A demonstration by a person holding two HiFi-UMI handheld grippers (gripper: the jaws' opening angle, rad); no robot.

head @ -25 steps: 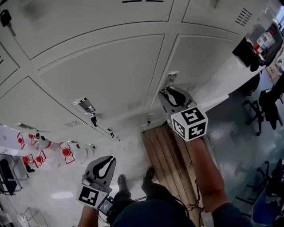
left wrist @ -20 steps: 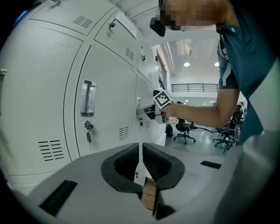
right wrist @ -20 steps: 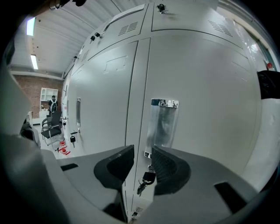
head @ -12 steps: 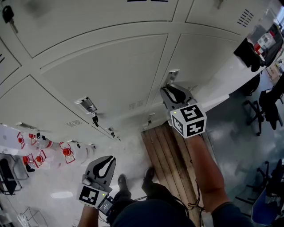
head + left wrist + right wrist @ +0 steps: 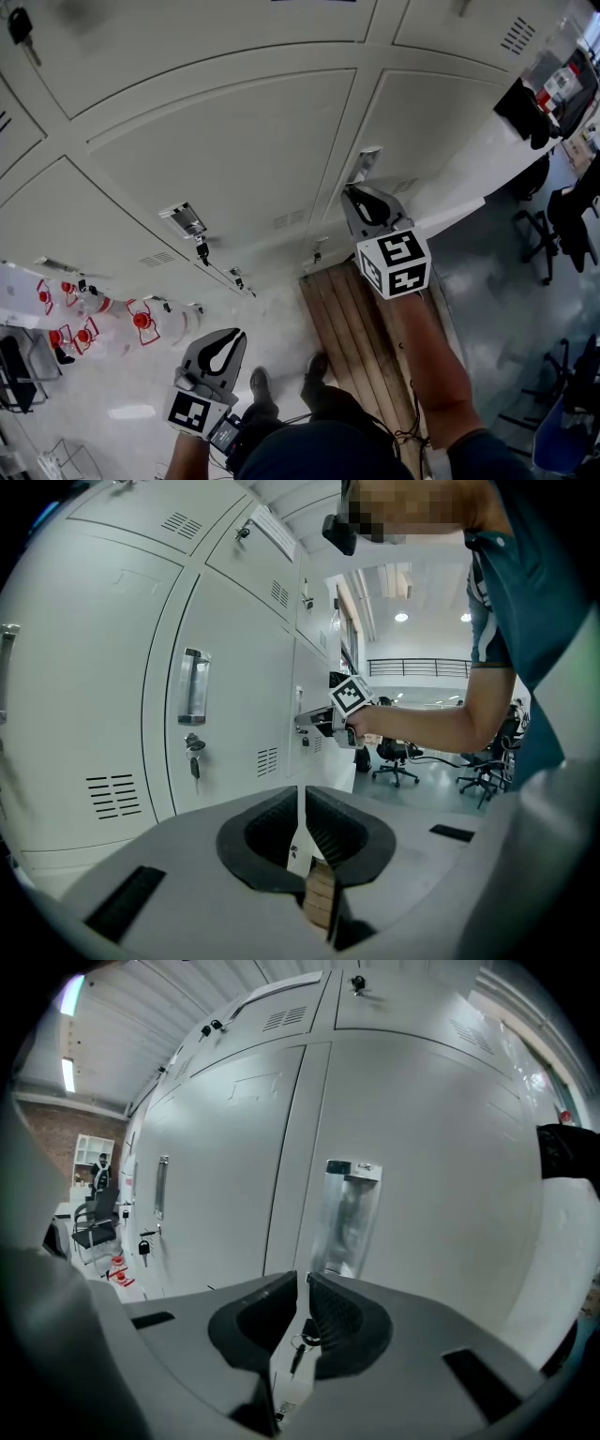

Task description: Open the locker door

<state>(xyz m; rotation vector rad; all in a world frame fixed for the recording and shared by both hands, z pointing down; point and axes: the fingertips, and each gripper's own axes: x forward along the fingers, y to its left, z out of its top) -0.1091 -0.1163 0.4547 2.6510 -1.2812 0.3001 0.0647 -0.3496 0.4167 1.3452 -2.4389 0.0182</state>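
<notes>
The grey locker door [image 5: 441, 122] has a recessed metal handle [image 5: 364, 164], which fills the middle of the right gripper view [image 5: 347, 1218]. Just below that handle is my right gripper [image 5: 356, 194]. Its jaws have just been closing and now stand with only a thin slit [image 5: 302, 1279]. A small dark key with a ring [image 5: 298, 1346] sits in that slit, and the pads look pressed on it. My left gripper [image 5: 228, 336] hangs low and well back from the lockers. Its jaws are together with nothing between them [image 5: 300, 794].
The neighbouring locker to the left has its own handle [image 5: 183, 221] and a key hanging in its lock [image 5: 200, 251]. A wooden pallet [image 5: 352, 319] lies on the floor under my right arm. Red-and-white items [image 5: 139, 321] stand at the left, office chairs [image 5: 562, 225] at the right.
The right gripper's jaws have gone from clearly apart to nearly together beneath the handle, and the gripper has shifted very slightly. The left gripper has stayed where it was.
</notes>
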